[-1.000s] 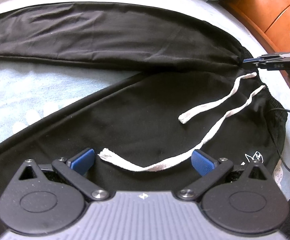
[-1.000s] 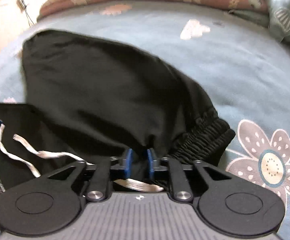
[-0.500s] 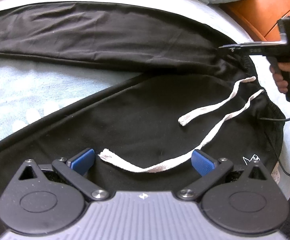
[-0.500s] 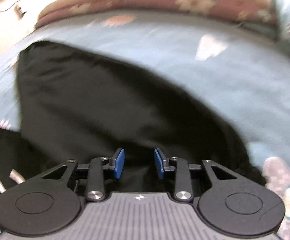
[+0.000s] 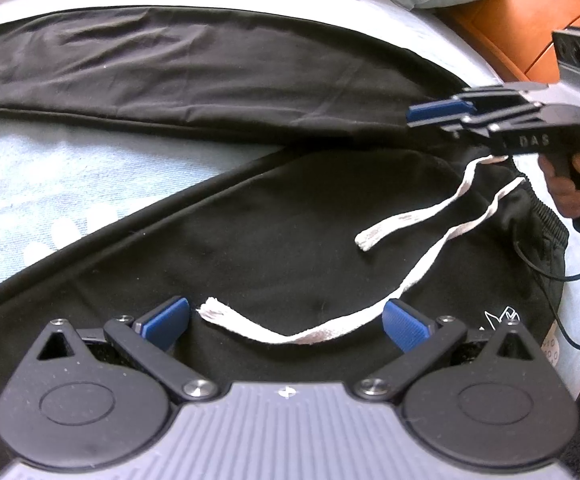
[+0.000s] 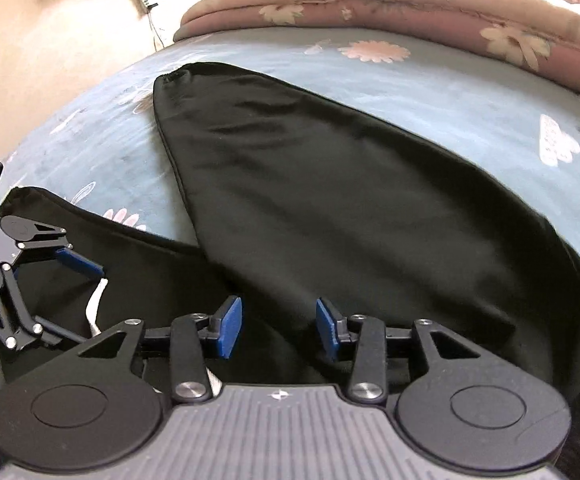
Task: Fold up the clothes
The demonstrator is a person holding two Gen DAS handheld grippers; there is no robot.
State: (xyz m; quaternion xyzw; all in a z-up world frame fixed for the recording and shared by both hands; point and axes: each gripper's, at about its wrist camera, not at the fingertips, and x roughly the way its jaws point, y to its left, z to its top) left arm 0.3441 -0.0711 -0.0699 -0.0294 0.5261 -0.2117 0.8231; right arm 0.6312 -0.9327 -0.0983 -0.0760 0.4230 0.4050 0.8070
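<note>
The black trousers [image 5: 249, 220] lie spread flat on the blue flowered bedsheet [image 5: 29, 184], legs splayed apart and nothing folded yet, so nearly all the folding remains. The cloth looks soft and matte, with a ribbed elastic waistband [image 5: 546, 220] and flat white drawstring [image 5: 422, 272]. The left gripper [image 5: 285, 320] hangs wide open, empty; the right gripper [image 6: 277, 328], jaws just opening, holds nothing.

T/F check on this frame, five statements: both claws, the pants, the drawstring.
1. The left claw is open. True.
2. The right claw is clamped on the waistband. False: its jaws have just been opening, nothing pinched between them.
3. The black pants lie folded in half. False: the two legs spread apart in a V on the bedsheet.
4. The white drawstring lies loose on the pants. True.
5. A red shirt lies on the bed. False: only the pants.
</note>
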